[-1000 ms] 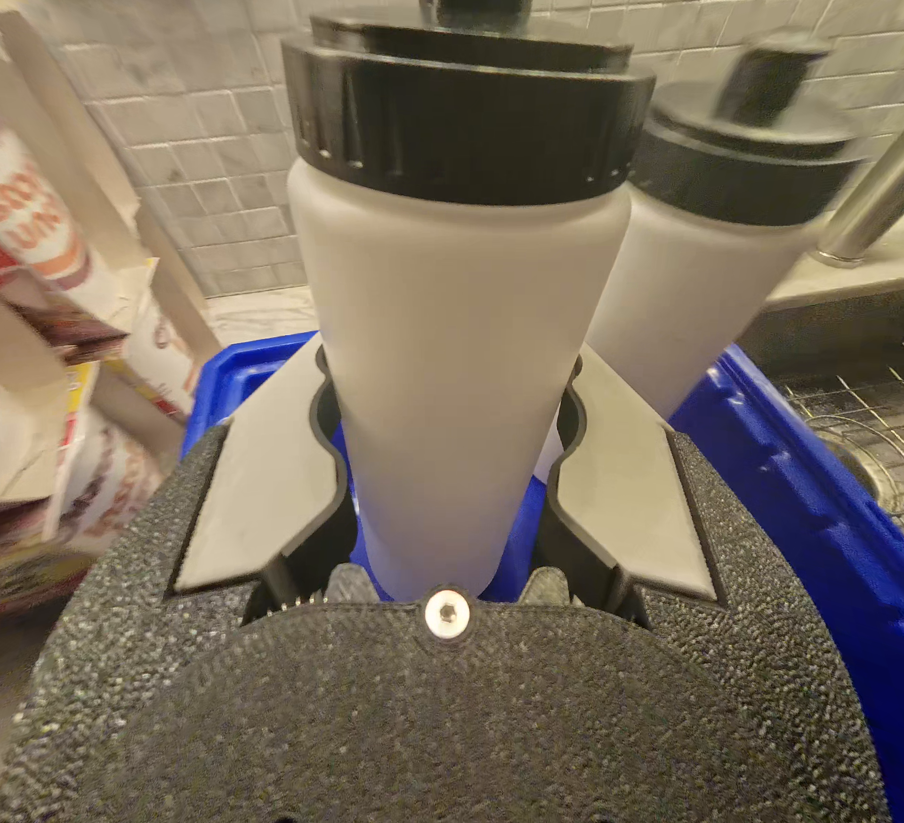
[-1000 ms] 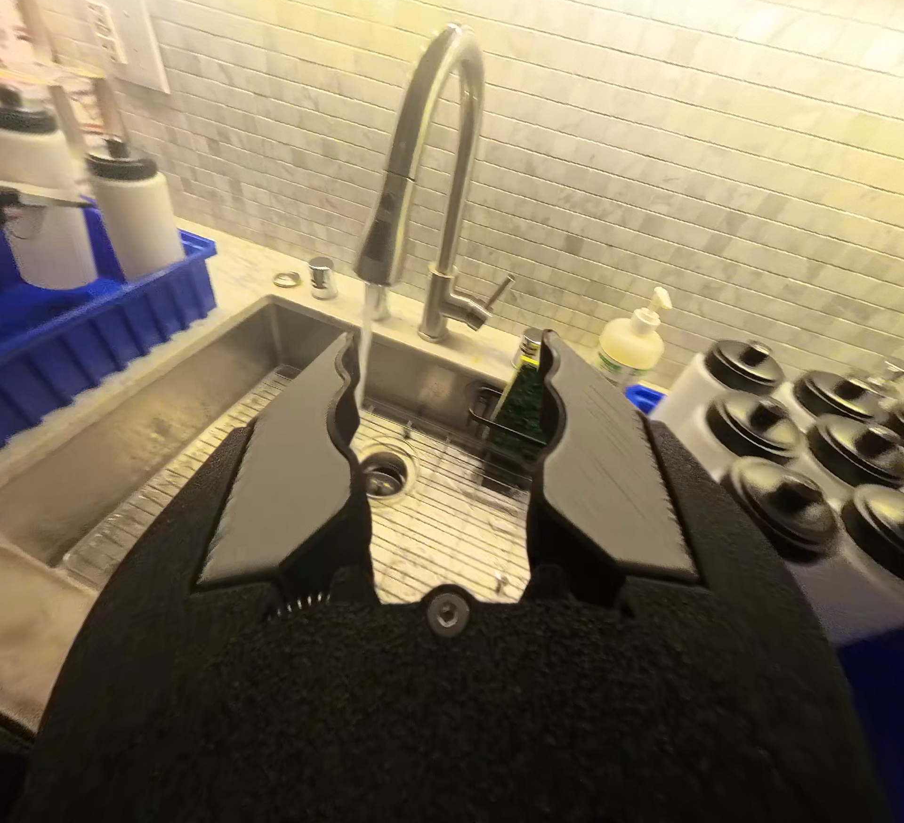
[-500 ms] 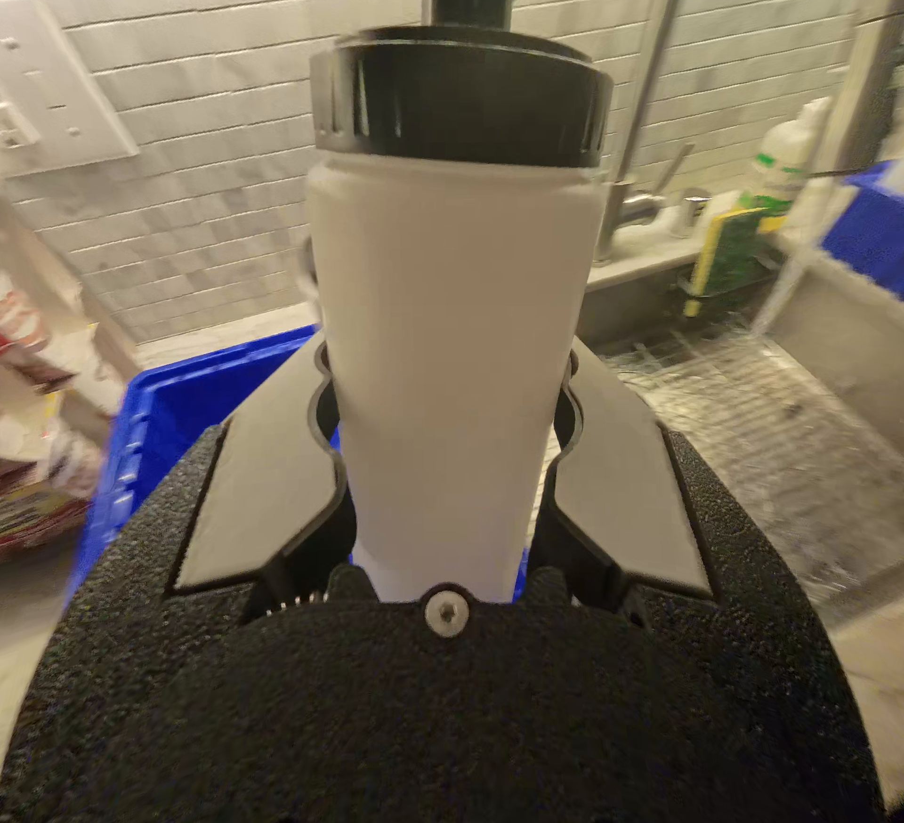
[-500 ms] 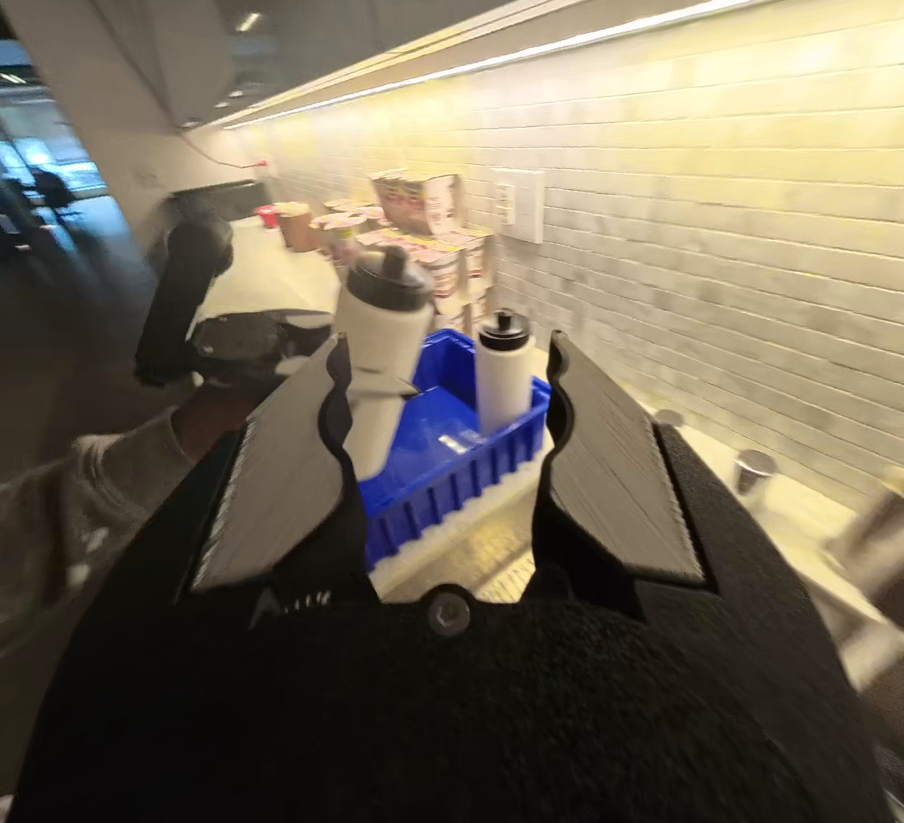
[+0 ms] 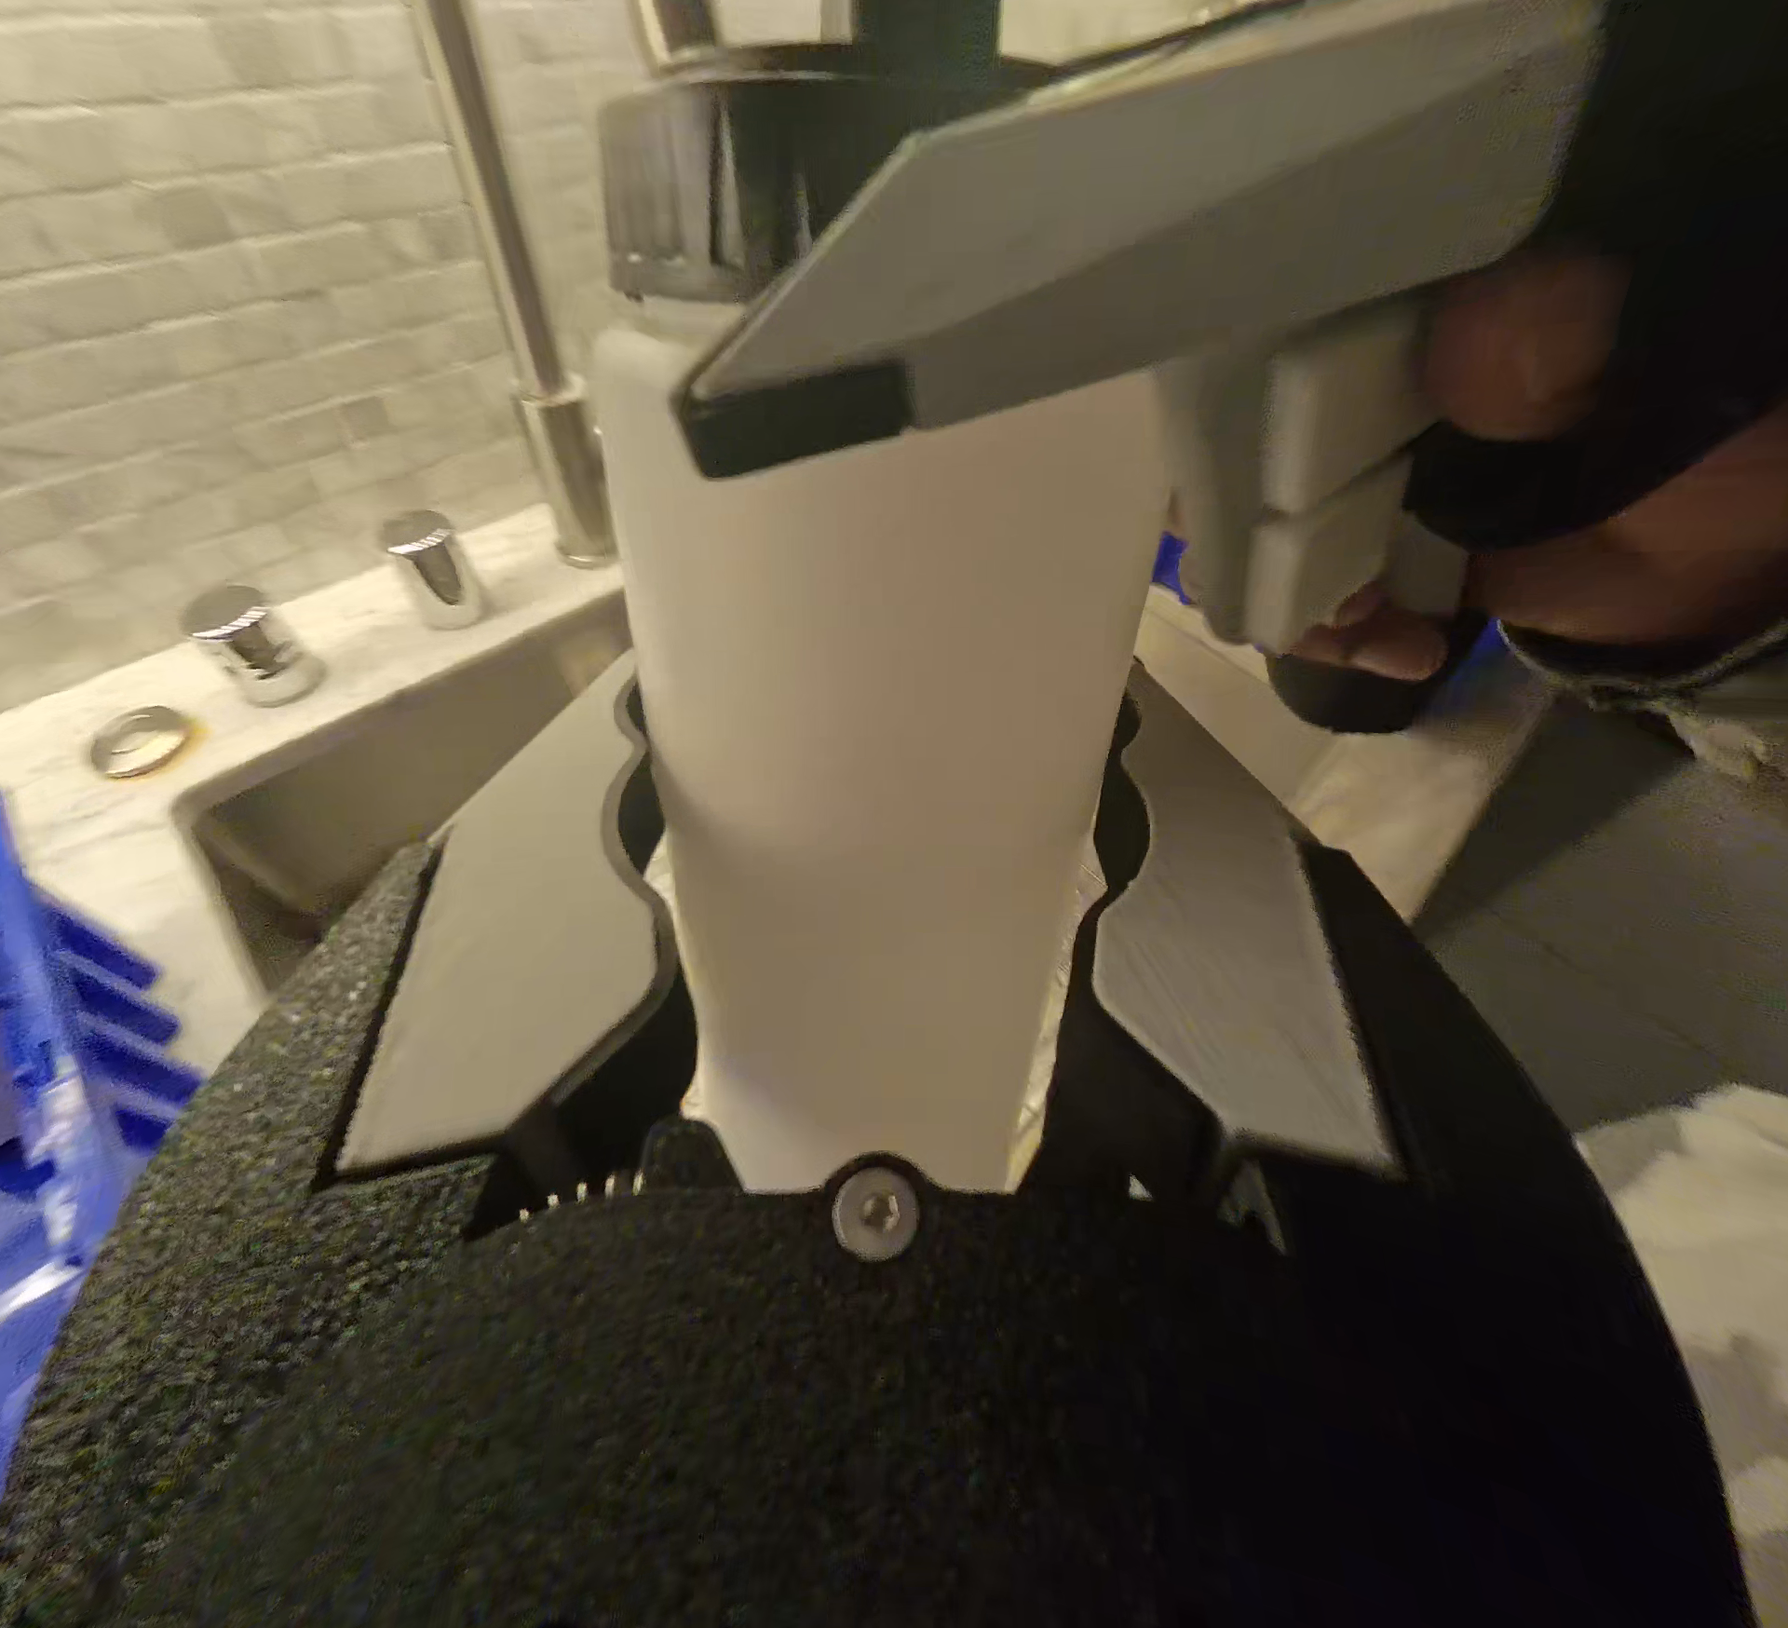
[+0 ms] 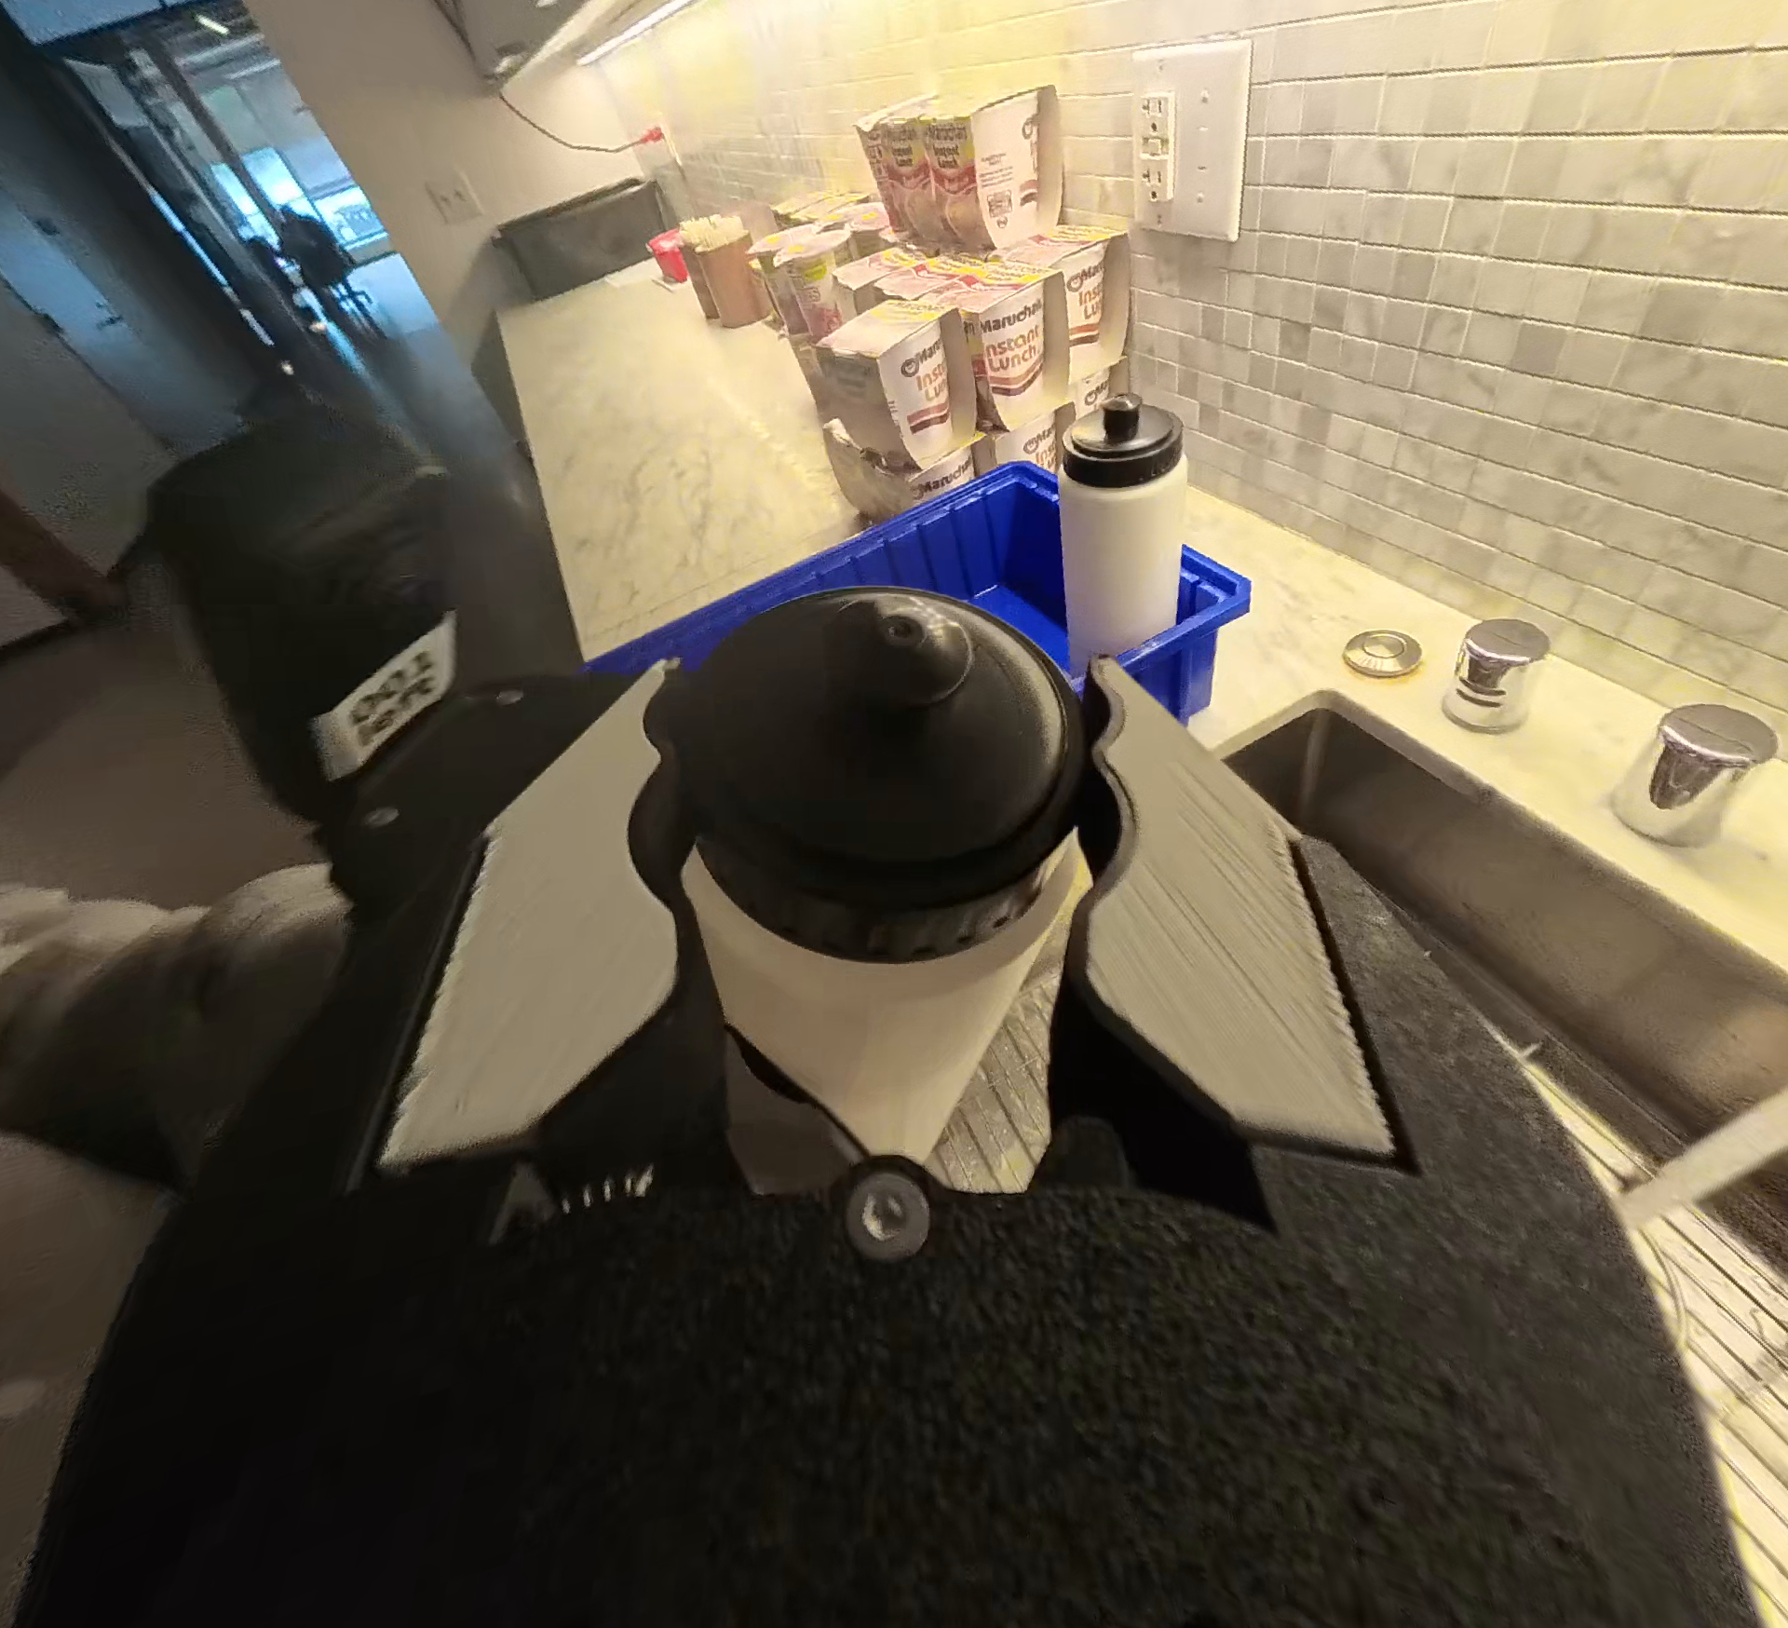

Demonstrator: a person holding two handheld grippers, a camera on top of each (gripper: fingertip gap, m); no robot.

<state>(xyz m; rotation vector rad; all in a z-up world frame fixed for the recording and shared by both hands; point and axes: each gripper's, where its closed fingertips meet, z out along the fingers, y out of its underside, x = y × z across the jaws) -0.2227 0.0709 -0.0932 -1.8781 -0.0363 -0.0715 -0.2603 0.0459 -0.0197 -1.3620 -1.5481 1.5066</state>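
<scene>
My left gripper is shut on the lower body of a white squeeze bottle and holds it upright over the sink. The bottle has a black screw cap with a spout. My right gripper comes from above, its jaws open and close on either side of the cap. Whether they press on it I cannot tell. One of its fingers crosses in front of the cap in the left wrist view. A hand holds that gripper.
A second white bottle stands in a blue bin on the marble counter. The steel sink lies below, with the faucet and two chrome knobs behind it. Stacked noodle cups stand beyond the bin.
My left gripper has carried the bottle from the blue bin out over the sink. My right gripper has swung left from the sink and come down around the bottle's cap.
</scene>
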